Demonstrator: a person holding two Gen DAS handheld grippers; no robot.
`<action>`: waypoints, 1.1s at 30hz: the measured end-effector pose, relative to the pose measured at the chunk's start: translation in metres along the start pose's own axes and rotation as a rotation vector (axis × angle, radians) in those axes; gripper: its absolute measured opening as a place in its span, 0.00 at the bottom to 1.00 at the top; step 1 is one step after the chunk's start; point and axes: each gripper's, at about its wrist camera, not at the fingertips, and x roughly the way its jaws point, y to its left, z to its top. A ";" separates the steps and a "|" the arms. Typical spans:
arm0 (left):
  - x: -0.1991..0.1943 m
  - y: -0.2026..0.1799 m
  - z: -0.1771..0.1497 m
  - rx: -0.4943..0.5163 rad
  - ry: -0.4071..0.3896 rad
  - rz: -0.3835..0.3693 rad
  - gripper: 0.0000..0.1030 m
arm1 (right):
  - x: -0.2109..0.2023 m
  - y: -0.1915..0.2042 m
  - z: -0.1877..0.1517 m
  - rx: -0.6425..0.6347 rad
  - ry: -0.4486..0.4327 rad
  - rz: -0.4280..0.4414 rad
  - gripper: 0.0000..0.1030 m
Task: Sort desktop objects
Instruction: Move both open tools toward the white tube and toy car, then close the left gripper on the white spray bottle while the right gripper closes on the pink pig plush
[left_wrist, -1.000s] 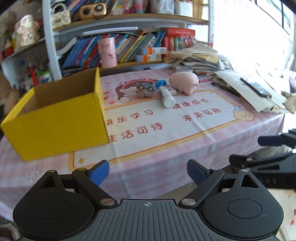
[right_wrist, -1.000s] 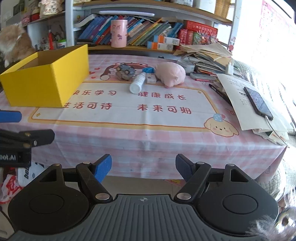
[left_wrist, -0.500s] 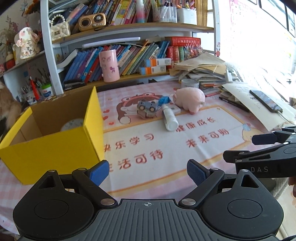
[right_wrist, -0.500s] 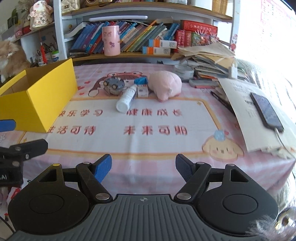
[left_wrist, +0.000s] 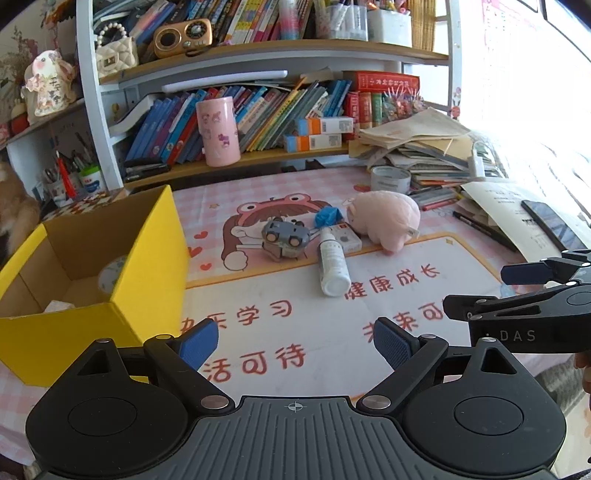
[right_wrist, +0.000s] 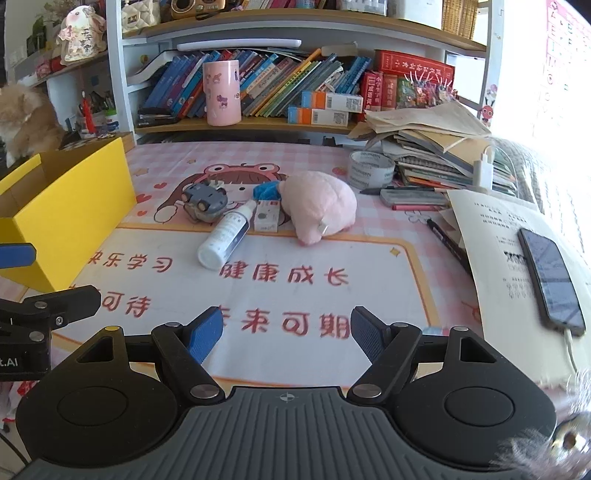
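Note:
A pink plush pig (left_wrist: 384, 220) (right_wrist: 320, 206), a white bottle (left_wrist: 333, 260) (right_wrist: 226, 235), a small white box (left_wrist: 345, 238) (right_wrist: 267, 220), a grey toy car (left_wrist: 285, 237) (right_wrist: 204, 201) and a blue item (left_wrist: 326, 217) lie together mid-table. An open yellow box (left_wrist: 147, 254) (right_wrist: 70, 206) stands at the left with things inside. My left gripper (left_wrist: 295, 343) is open and empty above the mat's near part. My right gripper (right_wrist: 286, 338) is open and empty, also short of the objects; it shows at the right of the left wrist view (left_wrist: 524, 295).
A tape roll (right_wrist: 371, 169), a stack of books and papers (right_wrist: 436, 155), pens (right_wrist: 448, 245) and a phone (right_wrist: 552, 280) on paper fill the right side. A pink cup (right_wrist: 222, 92) and shelves of books stand behind. A cat (right_wrist: 22, 118) sits far left.
Both grippers have risen and moved forward over the table edge toward the objects. Their jaws stay open. Nothing on the table has moved.

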 end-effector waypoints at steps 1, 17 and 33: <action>0.004 -0.003 0.002 -0.001 0.005 0.004 0.91 | 0.002 -0.004 0.002 -0.001 0.000 0.004 0.72; 0.040 -0.027 0.031 0.026 0.024 0.033 0.91 | 0.036 -0.045 0.029 0.031 -0.024 0.048 0.72; 0.102 -0.025 0.050 0.026 0.089 0.056 0.86 | 0.102 -0.066 0.064 0.053 0.044 0.117 0.74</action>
